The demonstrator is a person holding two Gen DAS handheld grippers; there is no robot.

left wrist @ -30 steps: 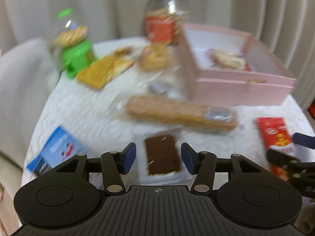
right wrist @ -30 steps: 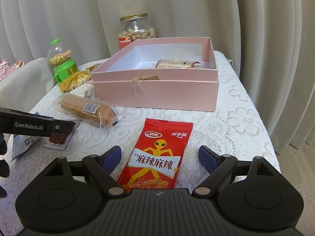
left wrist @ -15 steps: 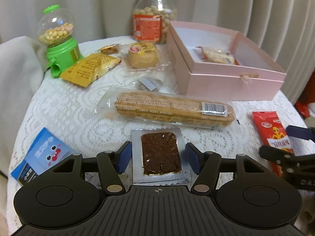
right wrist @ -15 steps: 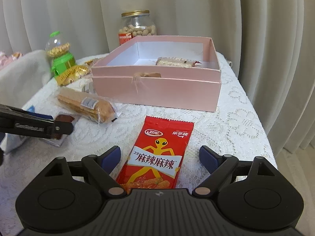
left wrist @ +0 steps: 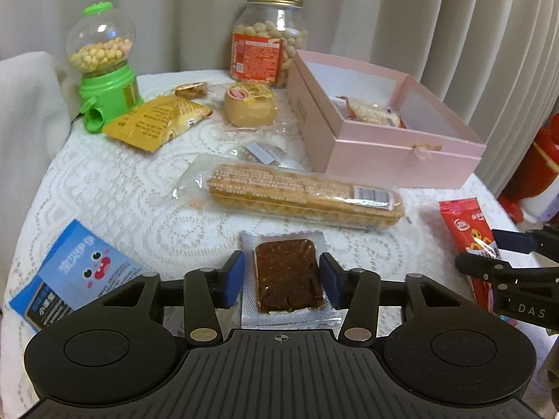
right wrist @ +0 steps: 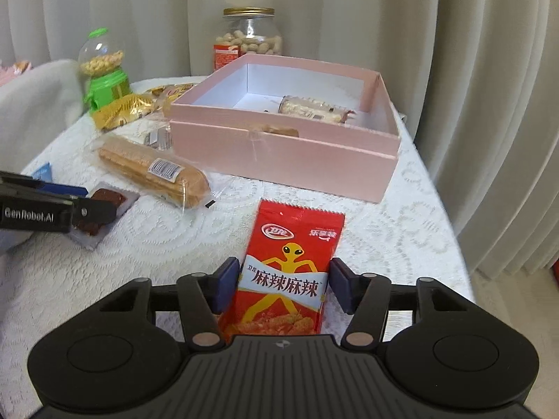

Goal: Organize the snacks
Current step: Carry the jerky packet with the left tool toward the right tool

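A brown bar in a clear wrapper (left wrist: 287, 281) lies between the jaws of my left gripper (left wrist: 282, 279), which is open with its pads beside the wrapper's edges; it also shows in the right wrist view (right wrist: 104, 209). A red spicy-snack packet (right wrist: 290, 272) lies between the jaws of my right gripper (right wrist: 284, 284), open and close to its sides. The open pink box (right wrist: 279, 150) holds one wrapped snack (right wrist: 311, 110). A long biscuit pack (left wrist: 300, 195) lies in front of the box.
A peanut jar (left wrist: 267, 40), a green candy dispenser (left wrist: 103, 66), a yellow packet (left wrist: 157, 124), a round cake (left wrist: 249, 104) and a blue packet (left wrist: 75, 272) sit on the lace-covered table (left wrist: 139, 192). Curtains hang behind. The table edge drops off at right.
Both grippers have moved forward and down over their snacks. Both pairs of jaws have narrowed around the brown bar and the red packet.
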